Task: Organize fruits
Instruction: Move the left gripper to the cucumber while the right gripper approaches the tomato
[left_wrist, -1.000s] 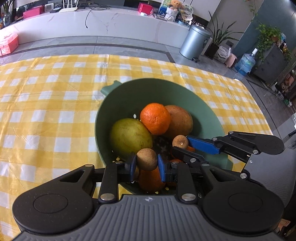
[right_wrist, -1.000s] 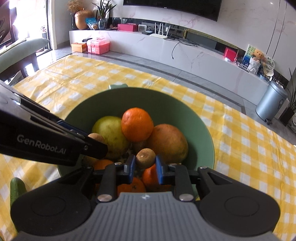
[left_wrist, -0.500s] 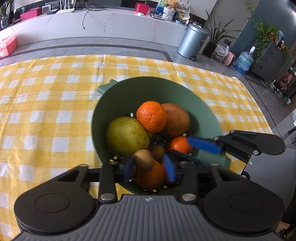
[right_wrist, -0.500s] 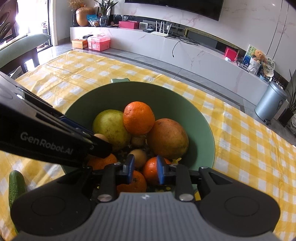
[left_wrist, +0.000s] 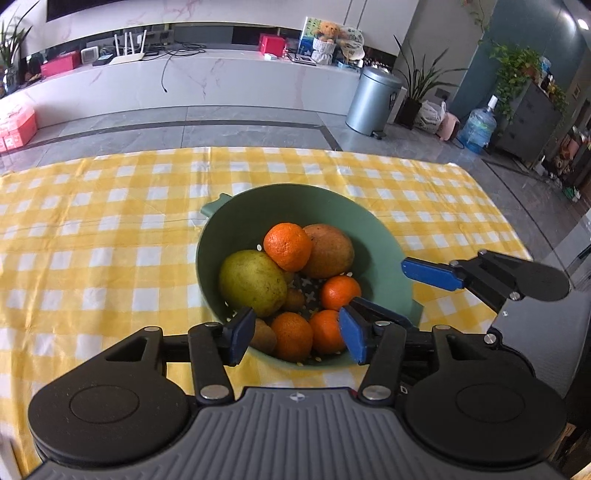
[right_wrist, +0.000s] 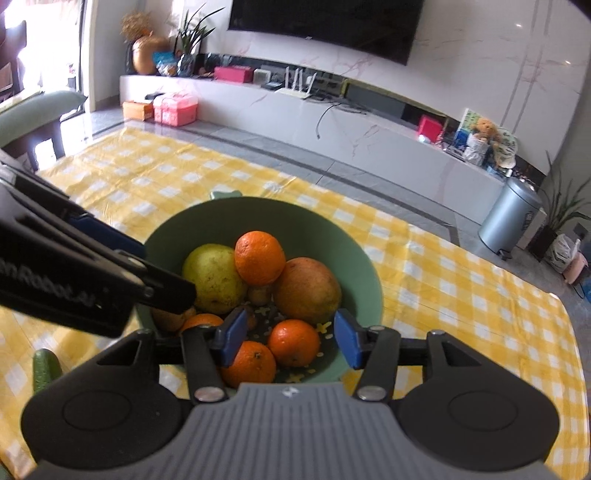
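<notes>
A green colander bowl (left_wrist: 236, 221) (right_wrist: 354, 258) stands on the yellow checked cloth. It holds a yellow-green pear (left_wrist: 253, 282) (right_wrist: 212, 275), a brown mango (left_wrist: 330, 251) (right_wrist: 306, 290), several oranges (left_wrist: 288, 245) (right_wrist: 260, 256) and small brown kiwis (left_wrist: 264, 334) (right_wrist: 258, 295). My left gripper (left_wrist: 295, 338) is open and empty above the bowl's near rim. My right gripper (right_wrist: 288, 338) is open and empty above the bowl's near side; it also shows in the left wrist view (left_wrist: 432, 275).
A green cucumber (right_wrist: 44, 369) lies on the cloth left of the bowl. The yellow checked tablecloth (left_wrist: 92, 240) covers the table, whose far edge runs beyond the bowl. A silver bin (left_wrist: 373, 99) stands on the floor beyond.
Both grippers held small brown kiwis over the bowl, then opened. The kiwis now lie in the bowl. Both grippers have pulled back and up from the fruit.
</notes>
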